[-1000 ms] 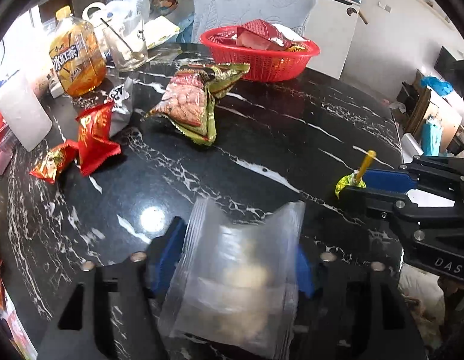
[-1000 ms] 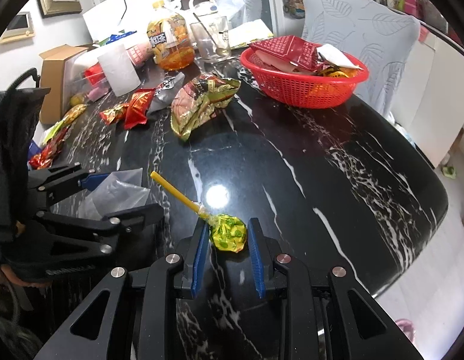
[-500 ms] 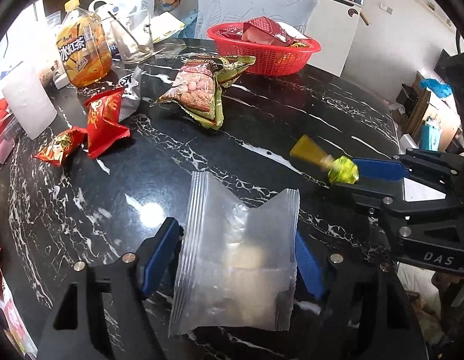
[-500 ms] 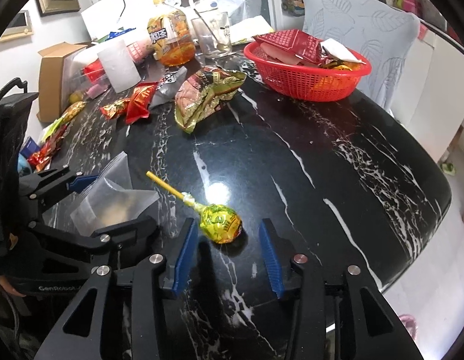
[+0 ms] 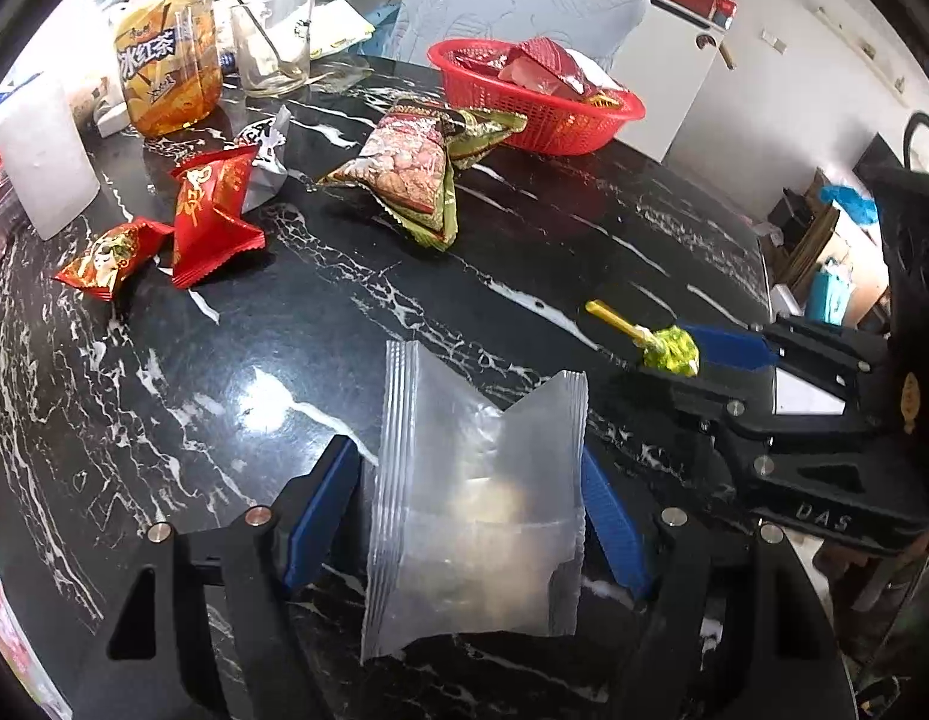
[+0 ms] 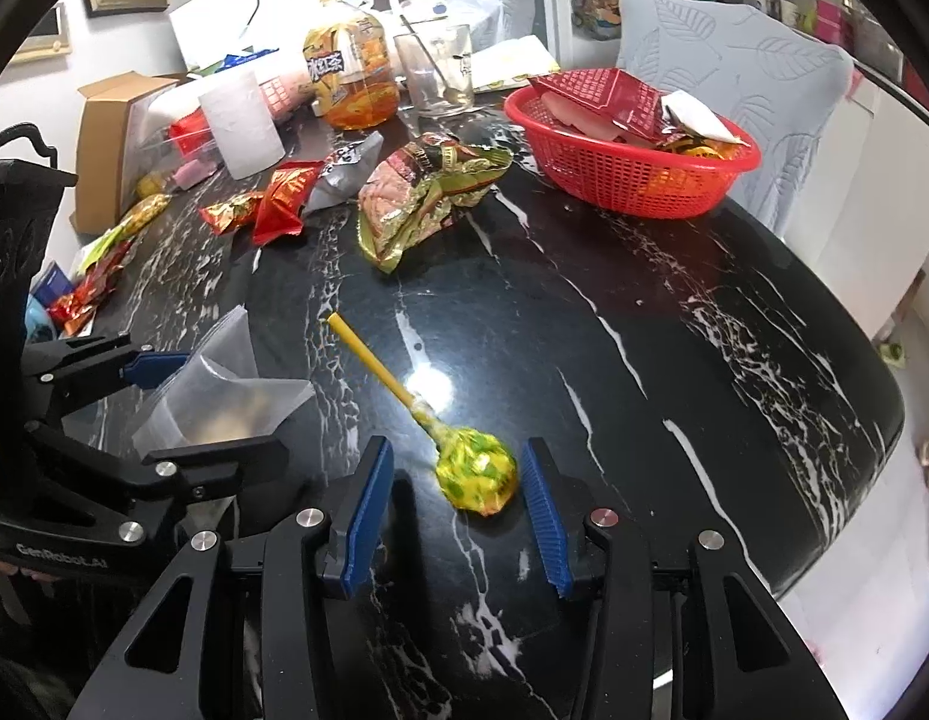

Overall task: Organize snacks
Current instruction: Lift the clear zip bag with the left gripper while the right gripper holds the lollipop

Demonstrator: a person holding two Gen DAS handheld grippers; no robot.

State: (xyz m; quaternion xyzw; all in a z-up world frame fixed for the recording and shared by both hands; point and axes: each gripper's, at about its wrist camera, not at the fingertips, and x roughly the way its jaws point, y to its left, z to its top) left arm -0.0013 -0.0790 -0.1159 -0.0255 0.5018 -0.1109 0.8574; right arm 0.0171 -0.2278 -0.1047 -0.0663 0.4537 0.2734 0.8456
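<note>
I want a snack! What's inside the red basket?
The red basket holds a dark red packet on top, a white wrapper beside it, and something yellow-orange peeking out below. Whatever lies deeper is covered by these packets.

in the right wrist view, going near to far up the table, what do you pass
lollipop → green and gold snack bag → red basket → iced tea bottle

Both wrist cameras look steeply down, close over the black marble table [image 5: 584, 228]. They share the red basket [image 6: 632, 180] at upper right; each shows the other's gripper at its edge.
</note>
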